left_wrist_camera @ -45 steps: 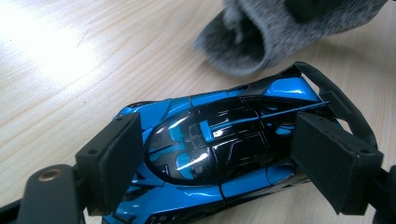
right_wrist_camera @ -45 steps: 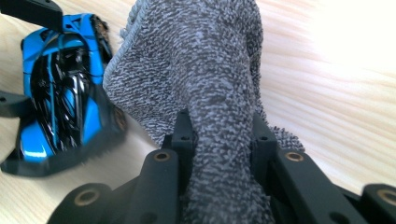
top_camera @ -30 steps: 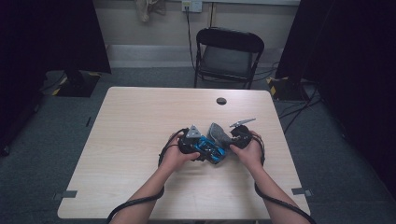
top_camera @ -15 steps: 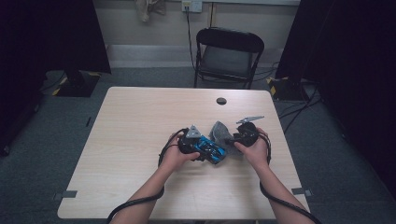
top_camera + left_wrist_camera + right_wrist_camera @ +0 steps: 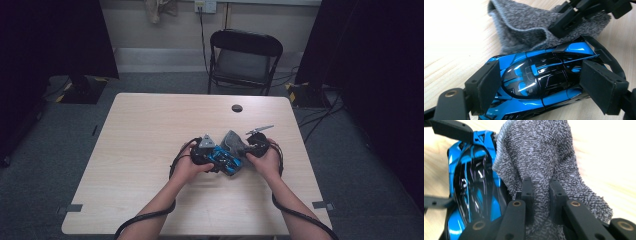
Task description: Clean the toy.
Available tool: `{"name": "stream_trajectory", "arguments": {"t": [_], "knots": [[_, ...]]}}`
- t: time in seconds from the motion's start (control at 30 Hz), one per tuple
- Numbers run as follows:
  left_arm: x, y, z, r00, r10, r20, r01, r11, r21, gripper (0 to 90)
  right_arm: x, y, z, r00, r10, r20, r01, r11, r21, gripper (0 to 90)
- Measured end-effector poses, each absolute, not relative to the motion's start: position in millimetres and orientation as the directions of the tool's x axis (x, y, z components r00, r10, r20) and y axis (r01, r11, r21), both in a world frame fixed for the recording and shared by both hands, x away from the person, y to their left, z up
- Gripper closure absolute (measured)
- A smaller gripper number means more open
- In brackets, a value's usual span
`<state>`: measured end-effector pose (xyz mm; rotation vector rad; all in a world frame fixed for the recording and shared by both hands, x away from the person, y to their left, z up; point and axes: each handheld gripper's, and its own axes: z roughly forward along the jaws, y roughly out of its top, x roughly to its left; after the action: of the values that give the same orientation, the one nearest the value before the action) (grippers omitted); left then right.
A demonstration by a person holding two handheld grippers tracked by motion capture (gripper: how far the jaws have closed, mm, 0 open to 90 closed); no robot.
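A blue-and-black toy car [image 5: 544,82] lies on the wooden table [image 5: 150,140] toward its right side, nearer the front edge than the far one, clamped between the wide-set pads of the left gripper [image 5: 549,86], while the right gripper [image 5: 541,195], its jaws having just been closing, pinches a fold of grey cloth [image 5: 544,157] that touches the car's side. The step in hand looks like wiping the car down. Next, the pinched cloth would need drawing across the glossy body while the left grip holds it steady.
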<state>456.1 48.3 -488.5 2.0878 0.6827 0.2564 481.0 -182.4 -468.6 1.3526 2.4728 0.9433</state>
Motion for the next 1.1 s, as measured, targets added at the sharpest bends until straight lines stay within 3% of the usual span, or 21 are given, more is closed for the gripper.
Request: {"name": "stream_trajectory", "arguments": {"t": [0.77, 1.1], "knots": [[456, 50, -491, 0.83, 0.554, -0.069, 0.359, -0.434, 0.826, 17.0, 506, -135, -469, -0.553, 0.815, 0.171, 0.704, 0.348, 0.619, 79.5], [455, 50, -491, 0.829, 0.555, -0.072, 0.359, -0.429, 0.829, 17.1, 510, -132, -462, -0.541, 0.834, 0.111, 0.67, 0.348, 0.656, 80.0]]}}
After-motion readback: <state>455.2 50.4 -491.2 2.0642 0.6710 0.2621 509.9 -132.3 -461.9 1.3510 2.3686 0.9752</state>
